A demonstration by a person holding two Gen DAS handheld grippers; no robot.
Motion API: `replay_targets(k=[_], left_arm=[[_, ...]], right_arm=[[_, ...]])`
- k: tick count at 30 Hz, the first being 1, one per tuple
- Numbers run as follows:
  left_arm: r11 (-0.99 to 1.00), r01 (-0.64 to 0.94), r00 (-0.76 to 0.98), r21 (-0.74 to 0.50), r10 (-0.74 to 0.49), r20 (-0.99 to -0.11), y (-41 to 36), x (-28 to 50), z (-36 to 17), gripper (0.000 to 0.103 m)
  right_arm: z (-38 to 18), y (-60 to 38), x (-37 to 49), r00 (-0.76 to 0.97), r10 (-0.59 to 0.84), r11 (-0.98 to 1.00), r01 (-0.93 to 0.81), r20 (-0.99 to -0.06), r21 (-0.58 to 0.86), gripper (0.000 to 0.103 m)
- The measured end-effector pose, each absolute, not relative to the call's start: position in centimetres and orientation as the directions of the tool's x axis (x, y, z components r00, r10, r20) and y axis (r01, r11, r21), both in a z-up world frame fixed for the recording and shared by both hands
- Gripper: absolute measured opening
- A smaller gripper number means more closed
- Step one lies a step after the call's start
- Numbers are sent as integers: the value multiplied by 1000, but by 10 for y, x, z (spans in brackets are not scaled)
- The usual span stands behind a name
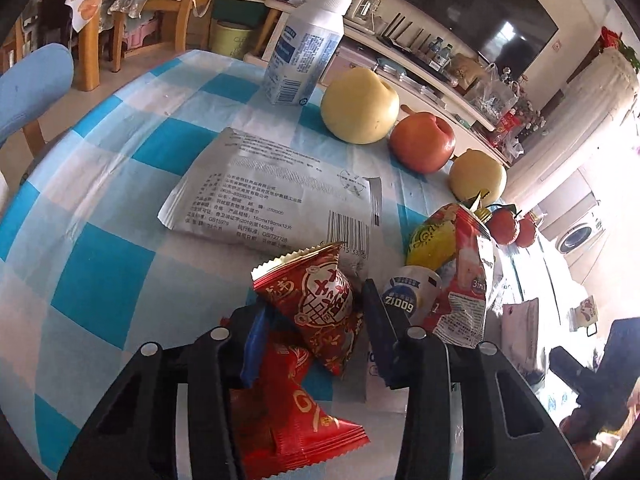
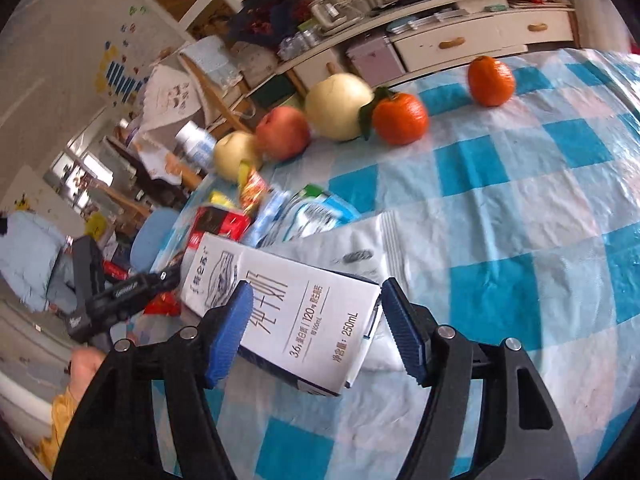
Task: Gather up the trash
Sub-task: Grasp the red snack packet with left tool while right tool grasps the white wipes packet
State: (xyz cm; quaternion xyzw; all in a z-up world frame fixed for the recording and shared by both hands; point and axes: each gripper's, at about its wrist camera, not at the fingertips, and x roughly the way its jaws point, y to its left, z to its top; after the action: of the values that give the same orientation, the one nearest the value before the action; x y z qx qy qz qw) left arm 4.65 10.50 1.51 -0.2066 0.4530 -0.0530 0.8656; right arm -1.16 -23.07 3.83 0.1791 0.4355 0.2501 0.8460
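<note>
The work surface is a table under a blue-and-white checked cloth (image 1: 100, 272). Behind it I see a long cream sideboard (image 2: 480, 36) with drawers, a dark television screen (image 1: 508, 36), wooden chairs and a blue chair (image 1: 32, 84). On the cloth stand a white plastic bottle (image 1: 304, 48), two pale pears (image 1: 360, 106), a red apple (image 1: 422, 142) and two oranges (image 2: 400, 118), with a flat grey printed pouch (image 1: 276, 196) lying in the middle.

The left gripper (image 1: 316, 320) points steeply down at the cloth. A red snack wrapper (image 1: 320, 300) sits between its blue pads, and the pads appear to press on it; a second red wrapper (image 1: 304, 428) lies beneath the fingers. Just to the right stand a small white cup (image 1: 412, 288) and a crumpled red-and-yellow sachet (image 1: 460, 272).

The right gripper (image 2: 312, 328) tilts down over a white milk carton (image 2: 288, 320) lying flat on the cloth. The carton lies between the fingers; the left pad touches its face, the right pad stands just clear of its edge, so the carton is straddled, not clamped. In the right wrist view, a hand (image 2: 86, 364) and a yellow sleeve show at lower left.
</note>
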Motion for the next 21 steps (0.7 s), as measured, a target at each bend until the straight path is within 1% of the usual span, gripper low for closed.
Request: replay_targets(k=[6,9,10,11,12,15,17,19,21], left_arm=[[906,-100,576,-411,-283,-766,107,41,15,39],[902,-101,572,-420,-293,-766,111,33,14,39],[900,-102,570,-423,-296,-766,112,31,15,39],[898,-103,568,-428,-300,-766,114,28,14,38],[896,-102,566,-433,-305,-766,116,25,15,38],[893,-97,566,-440,-314,-762,121,18,15,36],[888,-84,565,-452,-331,-756,124,16,17,34],[890,-69,562,-451,-339,-754,125,15,19,34],[895,-54,556,-442,-341,-758,124,15,19,34]], right_arm=[[38,-156,-56,326,640,733,-532,-696,424,68],[43,-141,-66,322,645,709,-590,-693,385,70],[45,-142,-64,342,639,720,-582,-689,379,72],[48,-146,-60,363,638,731,-563,-680,385,78],[49,-150,-55,384,639,741,-538,-666,402,79],[53,-175,-42,468,626,778,-431,-623,457,80],[52,-194,-37,521,595,803,-356,-612,478,82],[48,-210,-30,563,545,832,-274,-622,482,82],[43,-221,-24,598,469,870,-189,-650,455,82]])
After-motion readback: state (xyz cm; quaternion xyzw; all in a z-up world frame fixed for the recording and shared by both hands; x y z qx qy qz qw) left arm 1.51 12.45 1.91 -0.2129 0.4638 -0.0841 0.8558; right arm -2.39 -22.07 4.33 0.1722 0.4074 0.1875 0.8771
